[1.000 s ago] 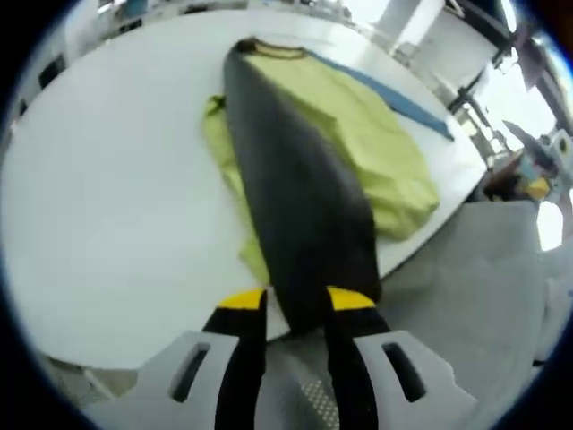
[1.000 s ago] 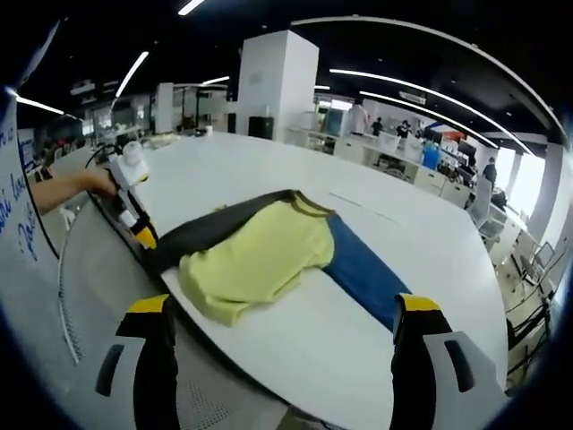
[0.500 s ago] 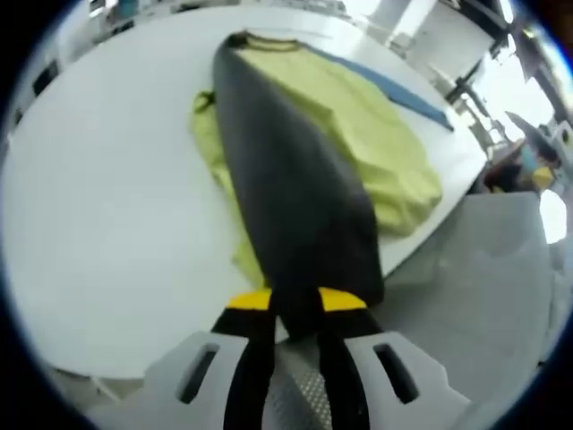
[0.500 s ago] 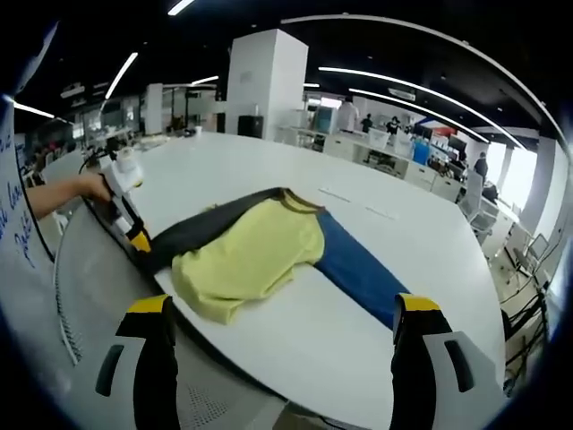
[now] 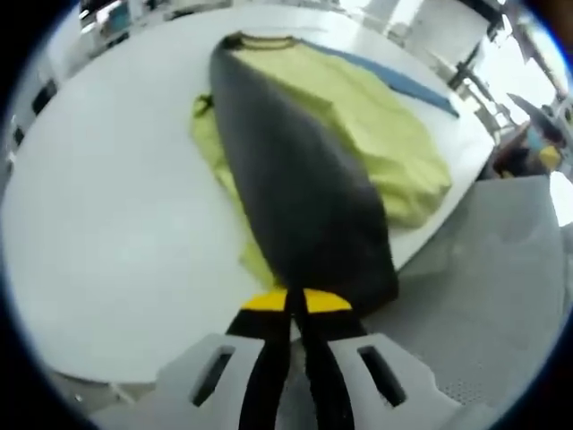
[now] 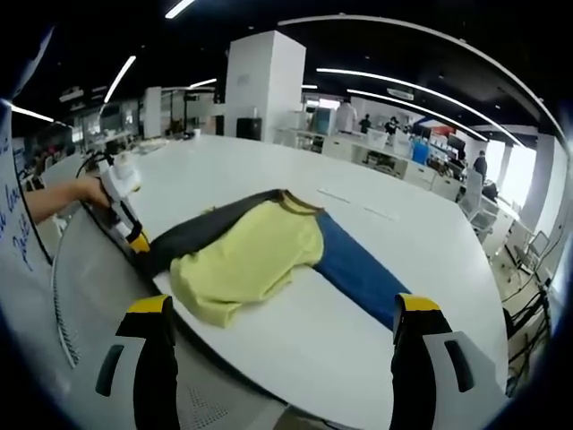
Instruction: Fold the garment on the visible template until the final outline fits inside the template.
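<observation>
Lying rumpled, yellow-and-dark garment [image 6: 246, 255], dark edge seemingly pinched by left gripper [image 5: 295, 303]

The garment [image 6: 246, 255] lies on the table [image 6: 421, 246], close to its near edge. The left gripper [image 5: 295, 300] sits at the table edge, jaws closed on the garment's sleeve [image 5: 300, 197]. The right gripper [image 6: 282, 313] stands off the table, jaws apart.

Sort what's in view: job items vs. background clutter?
Job items: garment, yellow, with a dark sleeve clamped in the left gripper; blue template; right gripper, open; white table.

Clutter: desks and people behind; white pillar.
</observation>
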A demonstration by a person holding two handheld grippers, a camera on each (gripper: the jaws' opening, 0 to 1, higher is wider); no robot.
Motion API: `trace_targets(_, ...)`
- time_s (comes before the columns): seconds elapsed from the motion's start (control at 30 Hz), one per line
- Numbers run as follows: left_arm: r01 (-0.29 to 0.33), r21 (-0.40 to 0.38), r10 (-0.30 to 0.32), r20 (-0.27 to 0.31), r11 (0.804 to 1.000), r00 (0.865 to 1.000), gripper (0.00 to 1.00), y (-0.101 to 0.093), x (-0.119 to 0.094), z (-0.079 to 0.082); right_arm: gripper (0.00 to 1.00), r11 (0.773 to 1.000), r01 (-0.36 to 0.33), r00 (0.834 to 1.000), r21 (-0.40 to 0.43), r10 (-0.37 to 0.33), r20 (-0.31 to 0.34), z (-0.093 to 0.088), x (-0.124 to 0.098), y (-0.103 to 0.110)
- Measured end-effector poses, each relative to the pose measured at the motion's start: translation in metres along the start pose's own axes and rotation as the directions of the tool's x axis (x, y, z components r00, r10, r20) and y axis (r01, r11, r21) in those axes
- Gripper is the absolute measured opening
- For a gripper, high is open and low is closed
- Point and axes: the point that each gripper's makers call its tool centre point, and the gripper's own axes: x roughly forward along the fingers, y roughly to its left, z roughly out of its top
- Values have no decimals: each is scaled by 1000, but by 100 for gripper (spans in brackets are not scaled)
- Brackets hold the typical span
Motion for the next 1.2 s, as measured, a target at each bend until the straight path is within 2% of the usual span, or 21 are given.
trace_targets(0.2,-10,-19,10,-23,1000,1000,0,-1,0,-1,100,1000,-3,1000,2,3,9,0,1,1)
trace_targets(0.33,-24,58,25,-15,998,1000,0,-2,-1,1,100,1000,1,1000,9,-1,20,6,2,3)
trace_targets(0.37,-28,48,29,-15,998,999,0,-3,-2,0,100,1000,-4,1000,24,3,27,9,1,4)
trace_targets(0.43,-28,28,28,-6,999,1000,0,0,-6,3,100,998,-17,996,69,11,86,21,-1,7)
trace_targets(0.5,-26,24,26,2,999,1000,0,3,-13,6,100,998,-7,996,70,0,91,24,-3,6)
trace_targets(0.63,-66,20,64,72,998,995,0,19,-37,22,100,996,20,991,87,-31,128,28,-2,4)
trace_targets(0.73,-94,22,92,95,995,991,0,33,-52,30,100,995,19,990,97,-32,138,28,-2,10)
trace_targets(0.87,-165,67,158,95,984,983,0,58,-73,39,100,995,16,991,95,-28,128,21,-1,17)
trace_targets(1.03,-210,77,202,100,975,974,0,88,-90,51,100,992,-2,992,125,-14,122,18,0,22)
trace_targets(1.07,-214,80,205,101,974,973,0,90,-91,52,100,992,-4,992,129,-12,123,18,0,23)
trace_targets(1.2,-254,93,245,99,963,964,0,122,-92,61,100,995,18,994,102,-29,107,20,-4,20)
